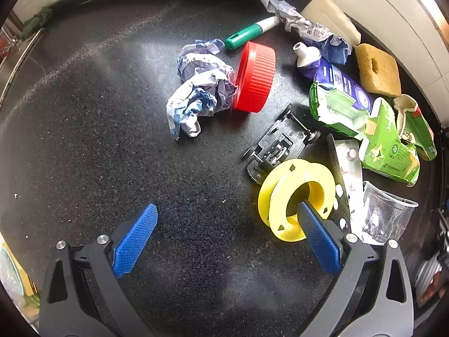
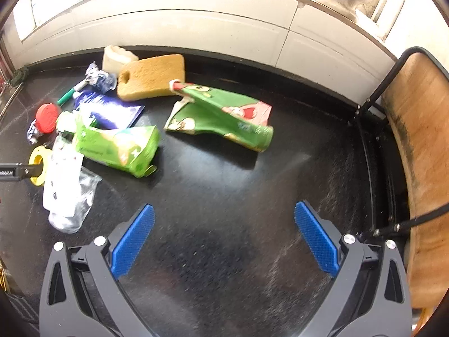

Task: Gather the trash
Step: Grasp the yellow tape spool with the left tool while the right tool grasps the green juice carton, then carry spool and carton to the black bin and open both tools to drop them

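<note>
Left claw (image 1: 227,210) spread, yellow spool (image 1: 297,196) beside toy car (image 1: 280,143)

The left gripper (image 1: 226,216) hung low with blue-padded jaws spread wide — and the right gripper (image 2: 224,216) matched it, jaws equally parted.

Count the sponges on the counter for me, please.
2. A white sponge sits at the back against the wall. A tan sponge with a hole lies just in front of it, beside the crushed green carton. More could be hidden under the pile.
</note>
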Available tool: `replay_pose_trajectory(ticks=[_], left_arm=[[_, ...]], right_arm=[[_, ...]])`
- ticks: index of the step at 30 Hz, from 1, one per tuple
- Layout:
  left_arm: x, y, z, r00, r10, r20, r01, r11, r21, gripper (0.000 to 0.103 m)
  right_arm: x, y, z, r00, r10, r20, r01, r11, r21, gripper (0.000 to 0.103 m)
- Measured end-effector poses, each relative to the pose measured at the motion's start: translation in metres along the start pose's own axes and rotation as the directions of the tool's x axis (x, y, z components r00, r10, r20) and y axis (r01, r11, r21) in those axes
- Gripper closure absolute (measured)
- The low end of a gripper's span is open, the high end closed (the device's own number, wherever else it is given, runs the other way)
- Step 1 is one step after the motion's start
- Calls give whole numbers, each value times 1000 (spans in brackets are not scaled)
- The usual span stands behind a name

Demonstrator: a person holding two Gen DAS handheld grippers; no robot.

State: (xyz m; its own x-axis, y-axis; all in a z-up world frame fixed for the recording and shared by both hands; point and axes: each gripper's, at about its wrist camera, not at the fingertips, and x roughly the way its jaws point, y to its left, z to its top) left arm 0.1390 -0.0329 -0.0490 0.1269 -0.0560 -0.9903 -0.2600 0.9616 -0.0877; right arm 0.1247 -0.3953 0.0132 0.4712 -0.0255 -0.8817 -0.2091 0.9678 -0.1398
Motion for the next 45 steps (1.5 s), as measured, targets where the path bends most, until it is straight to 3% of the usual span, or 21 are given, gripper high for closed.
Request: replay_pose_trajectory(ticks=[3,7,10,13,14,15,16,17,18,19,20,21,28,33,36,39,45], left_arm=[[9,-6,2,997,66,29,-67,997,32,6],[18,5,-2,994,97,55,-99,994,53,6],[17,-4,-12,993,110,50,-114,989,95,6],[20,-14,-15,993,107,56,-114,984,137,7],[19,-17,-16,992,102,68,-111,983,146,12],[16,-21,-17,991,96,95,-111,980,165,30],[7,-29,-26,990,77,119,-99,976,194,44],[4,-33,-26,991,52,120,-78,971,228,81],[4,-37,-26,995,40,96,-62,968,241,90],[4,-38,-26,997,16,78,-33,972,234,91],[4,-39,-26,997,11,70,-27,972,233,91],[2,-39,-29,997,7,72,-24,971,238,91],[-33,-25,-25,990,-4,144,-26,979,203,91],[-54,22,-42,991,-21,129,3,991,136,91],[-67,49,-54,991,0,135,-14,995,102,91],[-88,95,-79,990,10,140,-12,1000,15,91],[-116,195,-131,983,80,164,-45,978,-203,91]], right_arm=[[24,-15,27,998,-48,-29,45,995,-92,6],[49,-14,65,993,-113,-27,101,952,-287,6],[63,-4,91,996,-82,-33,61,909,-413,6],[83,4,108,993,-57,-107,-2,876,-482,6],[88,4,112,990,-32,-138,-39,877,-479,10],[91,2,116,985,13,-174,-92,886,-455,23],[94,-2,121,977,73,-201,-152,900,-410,46],[94,-7,126,970,105,-221,-180,917,-357,51],[93,-10,127,965,122,-232,-195,925,-326,59],[92,-12,127,961,139,-238,-211,927,-309,69],[88,-14,126,959,154,-239,-223,930,-292,86],[84,-17,125,957,165,-240,-228,936,-266,94],[31,-57,111,981,150,-121,-164,979,-119,94],[-9,-66,126,985,167,-43,-170,983,-70,94],[-27,-39,143,978,210,-11,-210,974,-86,94],[-29,15,163,964,267,7,-264,956,-128,94],[-51,162,184,903,429,-18,-416,864,-282,94]])
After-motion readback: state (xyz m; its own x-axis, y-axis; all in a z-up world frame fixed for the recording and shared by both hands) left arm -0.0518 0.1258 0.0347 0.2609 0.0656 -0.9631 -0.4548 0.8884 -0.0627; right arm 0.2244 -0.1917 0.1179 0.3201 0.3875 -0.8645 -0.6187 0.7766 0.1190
